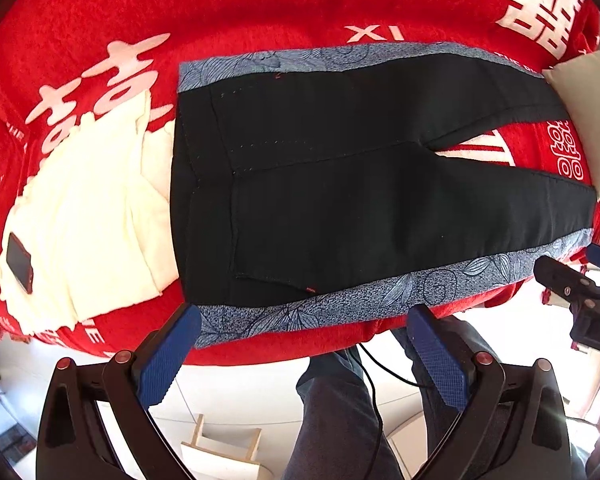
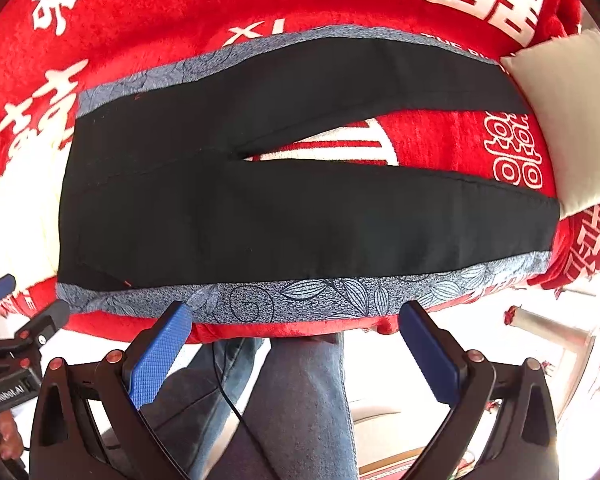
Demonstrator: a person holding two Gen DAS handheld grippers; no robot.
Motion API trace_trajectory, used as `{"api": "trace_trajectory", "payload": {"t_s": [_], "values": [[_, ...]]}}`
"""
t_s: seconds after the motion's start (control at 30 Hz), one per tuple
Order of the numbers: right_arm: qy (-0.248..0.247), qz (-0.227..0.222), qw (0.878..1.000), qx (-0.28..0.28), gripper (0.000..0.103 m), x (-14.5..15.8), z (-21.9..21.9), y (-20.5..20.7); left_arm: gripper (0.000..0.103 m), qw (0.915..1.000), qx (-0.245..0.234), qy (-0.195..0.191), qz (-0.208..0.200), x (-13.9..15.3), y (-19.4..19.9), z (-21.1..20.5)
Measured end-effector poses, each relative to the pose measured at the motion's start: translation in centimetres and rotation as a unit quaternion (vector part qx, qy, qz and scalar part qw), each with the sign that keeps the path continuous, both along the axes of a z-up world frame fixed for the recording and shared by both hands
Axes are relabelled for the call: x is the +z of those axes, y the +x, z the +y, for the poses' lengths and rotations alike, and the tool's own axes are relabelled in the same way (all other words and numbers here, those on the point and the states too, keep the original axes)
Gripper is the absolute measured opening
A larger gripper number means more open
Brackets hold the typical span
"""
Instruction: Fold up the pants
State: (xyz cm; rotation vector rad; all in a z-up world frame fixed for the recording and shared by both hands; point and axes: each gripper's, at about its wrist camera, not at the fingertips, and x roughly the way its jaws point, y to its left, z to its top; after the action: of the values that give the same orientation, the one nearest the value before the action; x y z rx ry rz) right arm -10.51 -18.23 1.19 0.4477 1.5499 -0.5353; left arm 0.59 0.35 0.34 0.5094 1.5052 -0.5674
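Note:
Black pants with blue floral side stripes lie flat on a red blanket, waist to the left, legs spread to the right; they also show in the right wrist view. My left gripper is open and empty, just above the near stripe by the waist. My right gripper is open and empty, at the near stripe further along the leg. The right gripper also shows at the right edge of the left wrist view.
A folded cream garment with a phone on it lies left of the waist. A white cushion sits at the leg ends. The blanket's near edge drops off; the person's jeans-clad legs and a cable are below.

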Motion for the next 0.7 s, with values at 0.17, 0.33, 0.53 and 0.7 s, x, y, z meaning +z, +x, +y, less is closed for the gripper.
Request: {"api": "trace_trajectory", "payload": {"t_s": [0.17,0.33,0.53,0.7], "values": [[0.007,-0.008,1.000,-0.020,0.103,0.2,-0.3,-0.3,0.103,0.9999,-0.011,-0.007,-0.004,0.3,-0.2,-0.2],[0.010,-0.007,1.000,-0.015,0.103,0.4,-0.5,-0.7,0.103,0.9999,0.007,-0.007,-0.006,0.3,-0.3,0.2],[0.030,-0.014,0.999,-0.013,0.103,0.1,-1.4,-2.0,0.103,0.9991,0.041,-0.002,-0.010,-0.1,-1.2,0.2],[0.046,-0.019,0.999,-0.005,0.103,-0.5,-3.0,-3.8,0.103,0.9970,0.074,0.006,-0.020,-0.6,-2.7,-0.1]]}}
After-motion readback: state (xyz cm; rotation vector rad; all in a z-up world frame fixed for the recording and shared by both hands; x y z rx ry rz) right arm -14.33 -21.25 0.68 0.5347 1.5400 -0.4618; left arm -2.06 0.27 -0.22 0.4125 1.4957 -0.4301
